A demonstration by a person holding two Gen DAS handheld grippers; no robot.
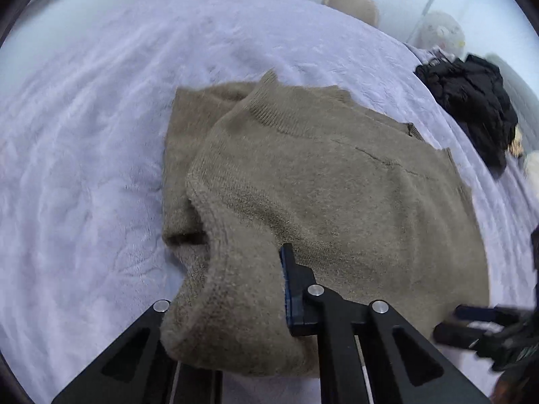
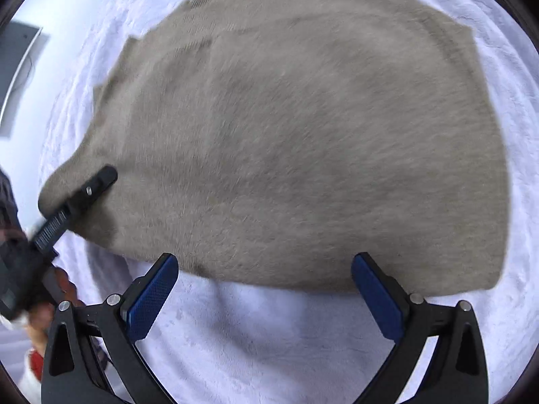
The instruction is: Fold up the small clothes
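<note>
A pale lilac blanket [image 1: 84, 141] covers the bed; the brown sweater [image 1: 320, 185] lies on its middle, partly folded; the left gripper [image 1: 266, 289] is clamped on the sweater's near left corner; the right gripper [image 2: 266, 289] hovers wide open, holding nothing, at the near hem.

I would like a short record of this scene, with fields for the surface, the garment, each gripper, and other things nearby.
surface: pale lilac fleece blanket
garment: brown knitted sweater, lying on the blanket, one part folded over
left gripper: shut on the sweater's near edge
right gripper: open, holds nothing, at the sweater's near edge
other things: black garment heaped at the blanket's far right
</note>
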